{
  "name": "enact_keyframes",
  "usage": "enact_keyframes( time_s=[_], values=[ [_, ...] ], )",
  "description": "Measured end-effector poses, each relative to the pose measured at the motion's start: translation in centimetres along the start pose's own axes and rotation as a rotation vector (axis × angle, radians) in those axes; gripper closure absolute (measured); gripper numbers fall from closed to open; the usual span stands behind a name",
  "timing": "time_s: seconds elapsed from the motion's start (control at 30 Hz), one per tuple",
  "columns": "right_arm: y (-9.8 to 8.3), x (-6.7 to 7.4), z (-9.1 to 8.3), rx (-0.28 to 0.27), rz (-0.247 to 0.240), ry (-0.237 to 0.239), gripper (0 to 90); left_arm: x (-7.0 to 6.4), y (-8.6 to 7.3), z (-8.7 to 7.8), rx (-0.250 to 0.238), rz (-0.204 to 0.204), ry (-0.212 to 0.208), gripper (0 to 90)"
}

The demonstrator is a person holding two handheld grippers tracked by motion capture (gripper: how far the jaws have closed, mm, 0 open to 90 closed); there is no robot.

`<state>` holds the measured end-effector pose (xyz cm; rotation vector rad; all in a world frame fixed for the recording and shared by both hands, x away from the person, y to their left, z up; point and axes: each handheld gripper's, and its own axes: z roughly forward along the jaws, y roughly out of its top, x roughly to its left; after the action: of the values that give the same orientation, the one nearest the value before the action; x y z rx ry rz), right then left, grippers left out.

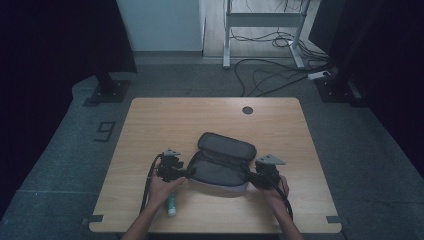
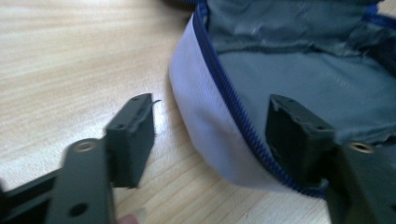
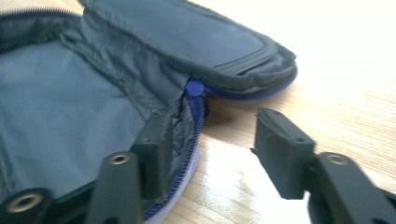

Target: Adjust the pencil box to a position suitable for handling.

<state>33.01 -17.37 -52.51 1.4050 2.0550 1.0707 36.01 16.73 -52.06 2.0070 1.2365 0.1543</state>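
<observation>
Pouch (image 1: 222, 162) lies open between both hand-held grippers; left hand-held gripper (image 2: 210, 140) and right hand-held gripper (image 3: 210, 149) stand apart, each straddling its rim.

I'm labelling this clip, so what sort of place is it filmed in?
Probably an indoor lab or recording studio, not a home: a lone light wooden table on grey carpet, black curtains at both sides, and loose black cables trailing beneath a white metal desk frame behind.
</observation>
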Motion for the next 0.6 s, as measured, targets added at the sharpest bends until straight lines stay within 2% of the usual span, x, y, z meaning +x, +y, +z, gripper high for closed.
enact_keyframes(
  time_s=[0.03,0.13,0.27,0.5,0.57,0.6],
  values=[
    [0.0,-0.1,-0.1,-0.008,0.009,-0.009,43.3,0.0,0.0,0.0,0.0,0.0,0.0,31.1],
    [0.0,-0.4,-0.6,-0.035,0.028,-0.005,41.9,0.1,0.1,-0.7,-0.047,-0.015,-0.035,28.8],
    [0.0,-0.5,-0.9,-0.047,0.031,-0.002,41.4,0.2,0.2,-1.1,-0.07,-0.022,-0.051,26.6],
    [0.2,0.1,-1.7,-0.078,0.023,0.014,39.8,0.8,0.2,-2.4,-0.123,-0.035,-0.06,26.2],
    [0.4,0.4,-2.1,-0.092,0.019,0.021,39.0,1.4,0.1,-3.1,-0.149,-0.041,-0.055,26.3],
    [0.6,0.7,-2.5,-0.107,0.021,0.032,38.4,2.0,0.0,-3.7,-0.17,-0.048,-0.049,26.5]
  ],
)
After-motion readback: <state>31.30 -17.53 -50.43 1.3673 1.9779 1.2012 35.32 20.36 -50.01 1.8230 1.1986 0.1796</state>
